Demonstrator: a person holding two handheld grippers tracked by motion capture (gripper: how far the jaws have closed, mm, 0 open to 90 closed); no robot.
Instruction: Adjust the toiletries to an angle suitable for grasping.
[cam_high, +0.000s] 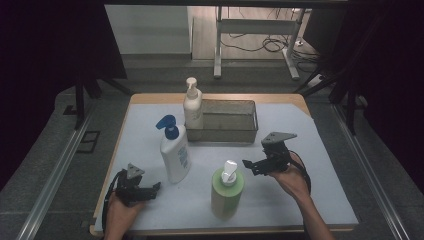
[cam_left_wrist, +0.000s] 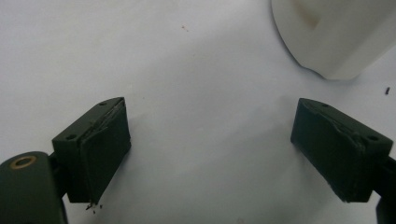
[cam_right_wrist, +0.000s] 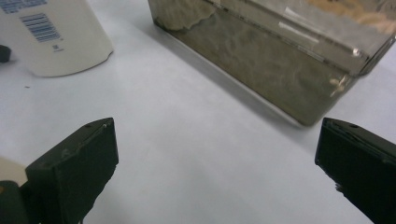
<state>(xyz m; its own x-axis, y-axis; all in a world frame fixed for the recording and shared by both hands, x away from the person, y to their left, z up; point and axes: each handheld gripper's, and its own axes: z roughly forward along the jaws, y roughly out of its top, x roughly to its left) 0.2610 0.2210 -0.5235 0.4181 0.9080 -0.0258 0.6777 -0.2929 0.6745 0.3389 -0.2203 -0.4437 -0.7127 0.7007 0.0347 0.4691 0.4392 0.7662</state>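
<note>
Three bottles stand on the pale mat (cam_high: 310, 150). A white bottle with a blue pump (cam_high: 174, 152) is left of centre, and a green bottle with a white cap (cam_high: 227, 187) stands near the front. A white pump bottle (cam_high: 192, 105) stands at the left end of a metal tin (cam_high: 230, 122); I cannot tell whether it is inside. My left gripper (cam_high: 154, 191) lies low at the front left, open and empty, pointing right toward the blue-pump bottle's base (cam_left_wrist: 336, 32). My right gripper (cam_high: 251, 167) hovers open and empty right of the green bottle, facing the tin (cam_right_wrist: 280, 56).
The wooden table edge (cam_high: 215, 97) frames the mat. Bare mat lies between my left jaws (cam_left_wrist: 210, 116) and between my right jaws (cam_right_wrist: 205, 140). The barcode side of the blue-pump bottle (cam_right_wrist: 51, 37) stands left of the tin. A desk frame and cables (cam_high: 260, 40) are on the floor behind.
</note>
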